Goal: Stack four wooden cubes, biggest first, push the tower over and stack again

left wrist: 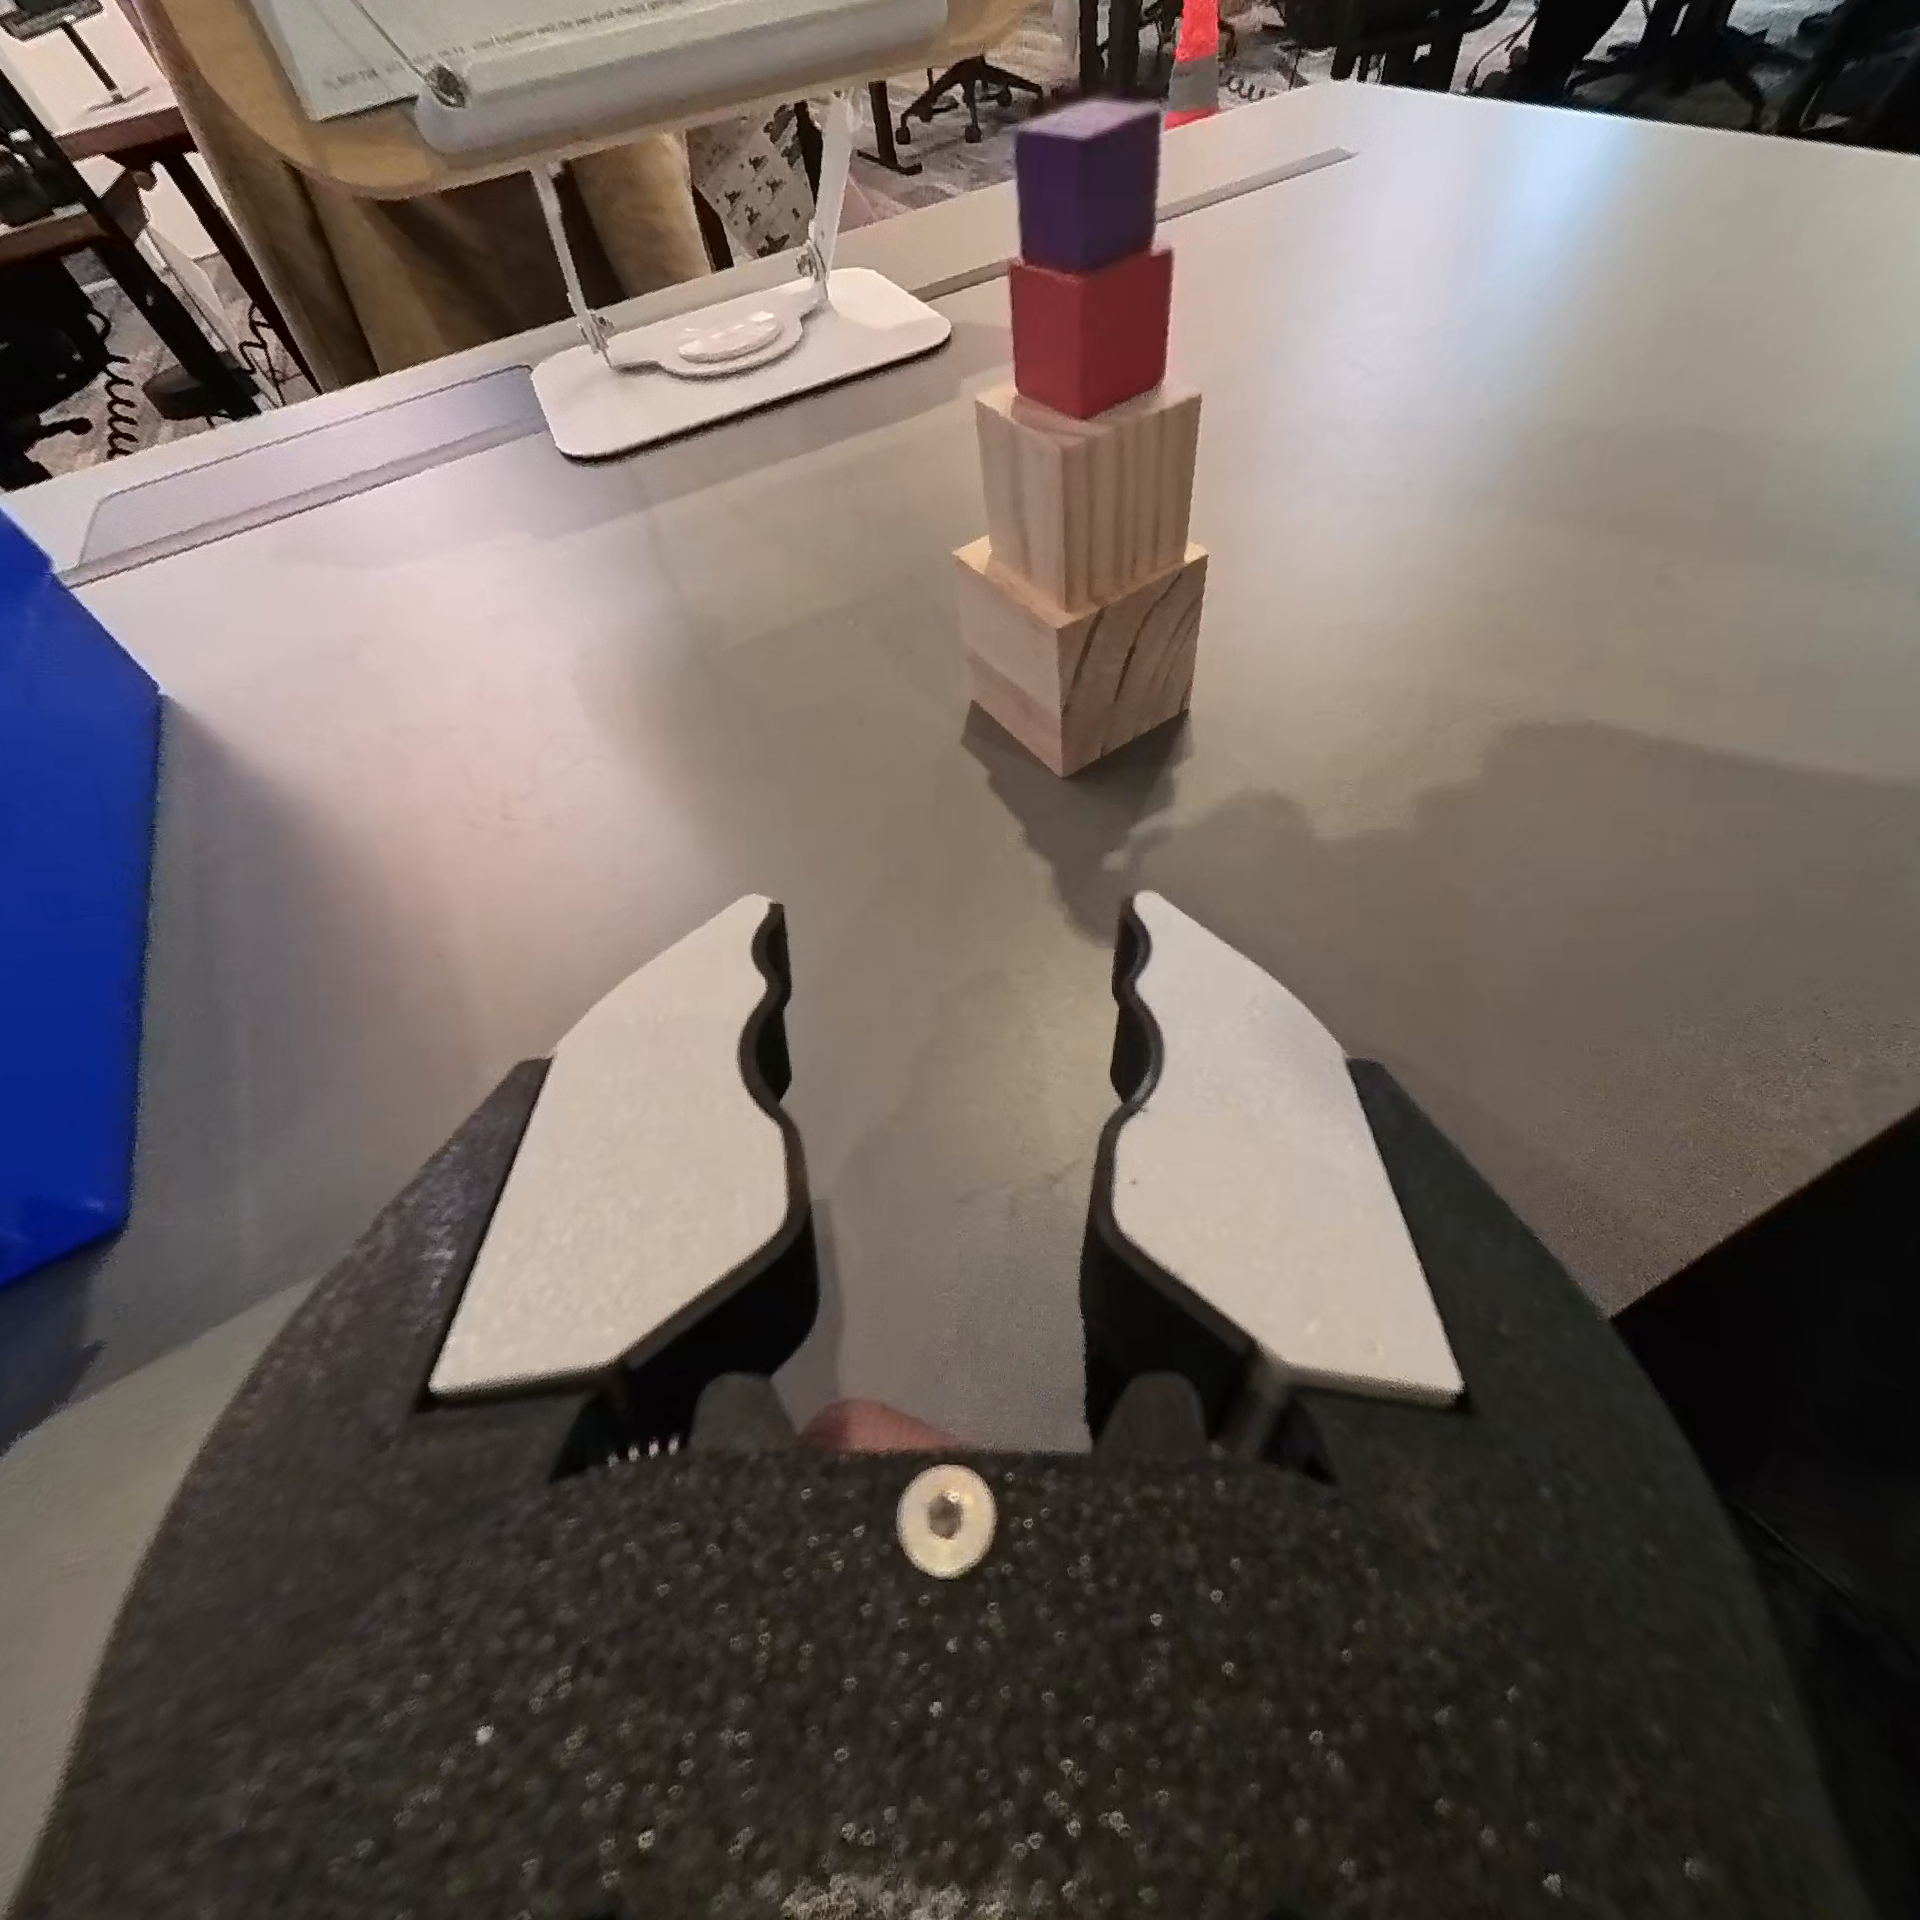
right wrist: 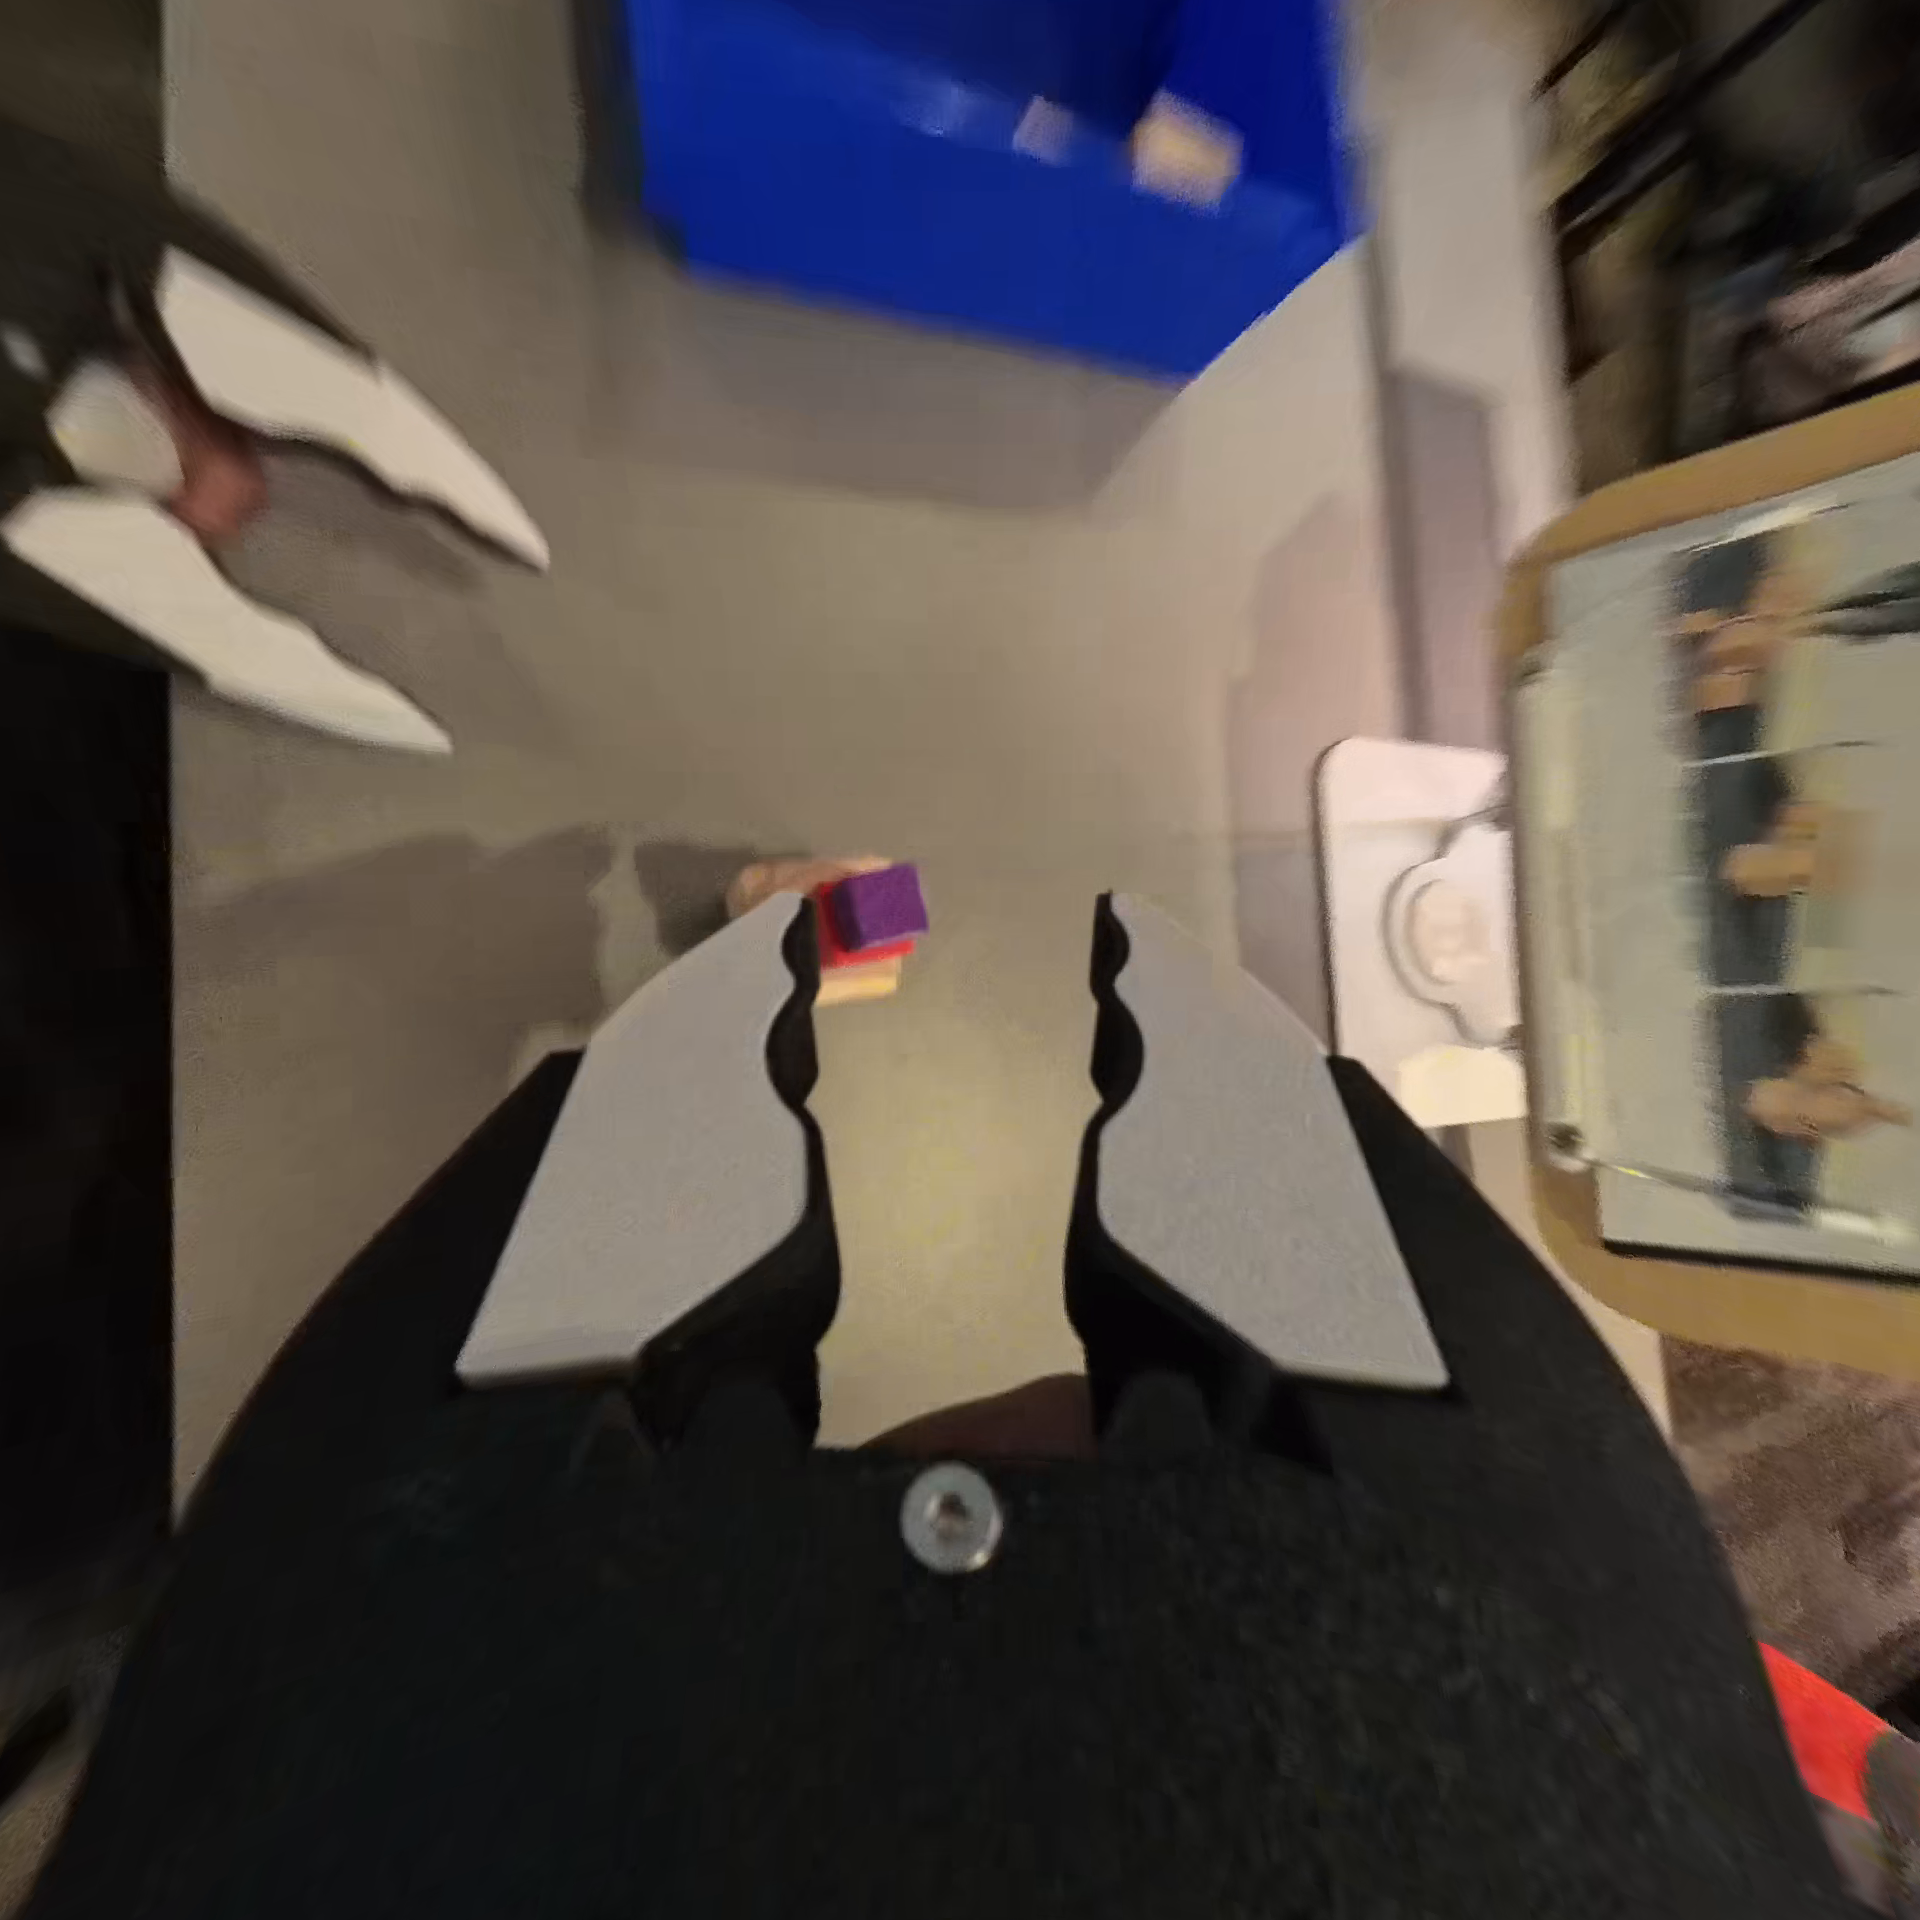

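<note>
A tower of four cubes stands upright on the grey table (left wrist: 520, 727). The biggest plain wooden cube (left wrist: 1081, 665) is at the bottom, a smaller plain wooden cube (left wrist: 1091, 488) sits on it, then a red cube (left wrist: 1091, 327), then a purple cube (left wrist: 1086, 182) on top. My left gripper (left wrist: 951, 925) is open and empty, low over the table, well short of the tower. My right gripper (right wrist: 951, 914) is open and empty, high above the tower, looking down on the purple cube (right wrist: 878, 909) and red cube (right wrist: 831, 951). The left gripper also shows in the right wrist view (right wrist: 488, 655), open.
A blue bin (left wrist: 62, 883) stands at the table's left; it also shows in the blurred right wrist view (right wrist: 987, 156) with small pieces inside. A white stand base (left wrist: 738, 353) with a clear holder sits at the table's back edge. The table's front right edge (left wrist: 1766, 1174) is near.
</note>
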### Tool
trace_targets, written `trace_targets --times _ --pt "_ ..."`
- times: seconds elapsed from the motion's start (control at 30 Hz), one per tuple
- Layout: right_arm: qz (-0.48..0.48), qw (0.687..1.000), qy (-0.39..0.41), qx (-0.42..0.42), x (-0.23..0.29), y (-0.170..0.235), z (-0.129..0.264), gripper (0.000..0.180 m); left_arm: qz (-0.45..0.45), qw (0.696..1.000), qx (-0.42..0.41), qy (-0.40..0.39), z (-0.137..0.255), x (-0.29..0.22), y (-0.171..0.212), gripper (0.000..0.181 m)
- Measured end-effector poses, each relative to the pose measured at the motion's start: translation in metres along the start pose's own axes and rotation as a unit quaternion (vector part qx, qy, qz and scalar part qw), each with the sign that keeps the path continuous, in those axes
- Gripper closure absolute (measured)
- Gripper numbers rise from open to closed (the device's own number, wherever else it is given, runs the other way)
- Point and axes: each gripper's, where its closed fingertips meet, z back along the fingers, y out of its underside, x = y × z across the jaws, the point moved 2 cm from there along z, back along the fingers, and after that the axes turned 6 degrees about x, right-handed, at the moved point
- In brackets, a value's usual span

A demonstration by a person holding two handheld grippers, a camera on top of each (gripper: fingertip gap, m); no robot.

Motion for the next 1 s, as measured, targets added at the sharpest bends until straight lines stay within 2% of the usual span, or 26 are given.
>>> trace_targets --times 0.03,0.13,0.27,0.4,0.5,0.57,0.83,1.0 --pt "-0.021 0.998 0.037 -0.045 0.005 -0.002 0.015 0.131 0.002 1.0 -0.003 -0.002 0.001 0.001 -0.001 0.121" --pt "-0.13 0.971 0.144 -0.137 0.034 0.021 0.033 0.136 0.012 1.0 -0.012 -0.009 0.003 0.006 -0.004 0.122" --pt "-0.235 0.923 0.26 -0.158 0.089 0.089 0.02 0.141 0.023 0.999 -0.019 -0.018 0.004 0.01 -0.005 0.122" --pt "-0.336 0.888 0.259 -0.176 0.137 0.131 0.003 0.144 0.027 0.999 -0.017 -0.02 0.004 0.009 -0.006 0.123" --pt "-0.375 0.868 0.264 -0.19 0.159 0.149 0.006 0.147 -0.007 1.0 -0.013 -0.009 0.002 0.001 -0.009 0.128" --pt "-0.364 0.873 0.265 -0.187 0.168 0.152 0.008 0.153 -0.026 1.0 -0.005 -0.005 -0.001 -0.005 -0.008 0.13" --pt "-0.327 0.89 0.283 -0.145 0.175 0.164 -0.002 0.155 -0.059 0.998 0.005 0.003 -0.008 -0.025 -0.008 0.13" --pt "-0.327 0.889 0.286 -0.141 0.173 0.166 0.0 0.158 -0.063 0.998 0.013 0.012 -0.012 -0.028 -0.007 0.132"
